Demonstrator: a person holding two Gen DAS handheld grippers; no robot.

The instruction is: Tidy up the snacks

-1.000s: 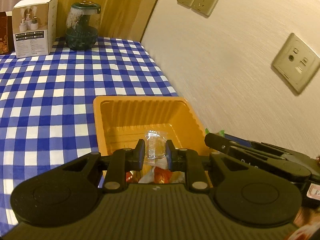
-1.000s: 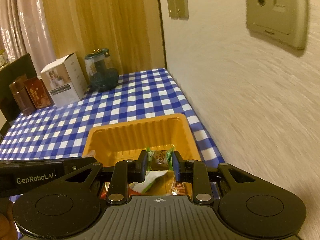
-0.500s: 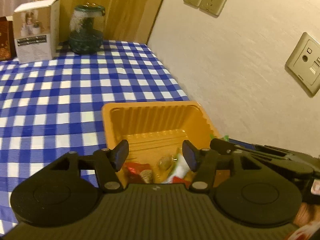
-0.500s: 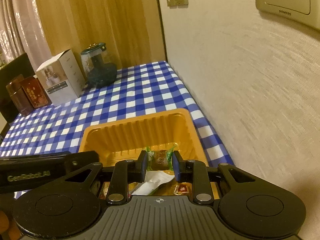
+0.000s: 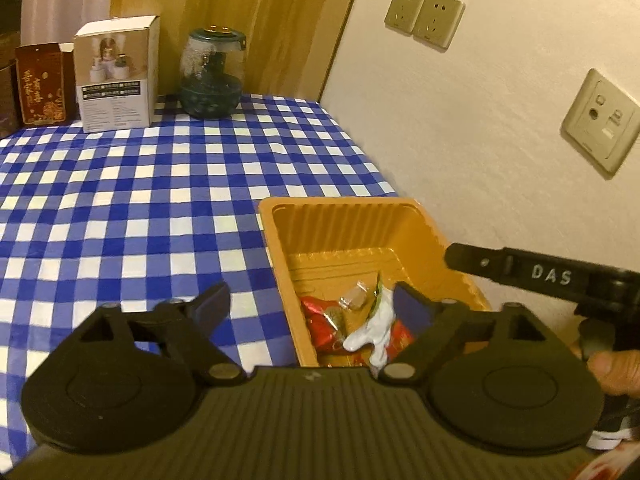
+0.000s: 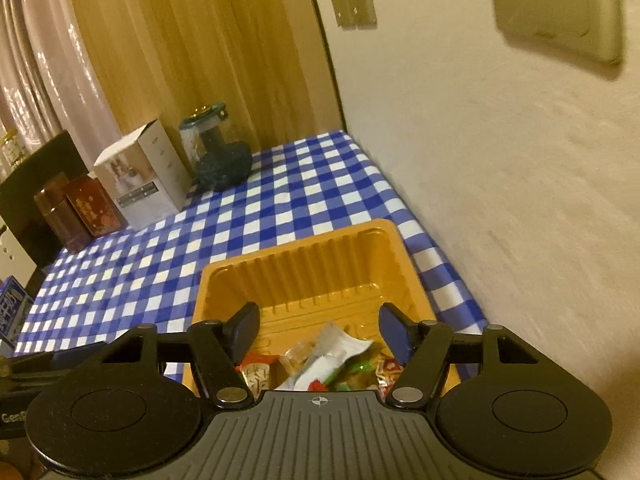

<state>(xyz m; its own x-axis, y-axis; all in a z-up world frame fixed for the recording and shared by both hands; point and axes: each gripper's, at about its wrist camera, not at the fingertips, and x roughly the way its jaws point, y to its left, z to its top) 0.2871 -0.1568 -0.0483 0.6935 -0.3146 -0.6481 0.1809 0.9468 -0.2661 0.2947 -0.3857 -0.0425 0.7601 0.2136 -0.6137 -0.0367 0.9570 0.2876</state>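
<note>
Orange plastic, ribbed along its walls, makes up the tray (image 5: 344, 216) that sits on my worktop (image 5: 140, 184), which is covered in a blue-and-white checked cloth. The tray stands at the cloth's edge, close to the cream wall (image 5: 460, 120). Wrapped snacks (image 5: 356, 324) lie loose at the tray's near end: red packets, a white wrapper, a small clear-wrapped sweet and something green.

My left tool (image 5: 308, 304) has just been opening; its jaws stand wide with nothing between them, one finger over the cloth beside the tray, the other over the tray's near end. My right tool (image 6: 318, 326) has also just been opening and is released, both fingers above the tray with the snacks (image 6: 332, 364) lying below them, not gripped. In the left view the right tool's black body reaches over the tray's wall-side rim.

Well beyond the tray's far end stand a glass jar (image 5: 212, 74), a white box (image 5: 116, 74) and a red box (image 5: 40, 80).
</note>
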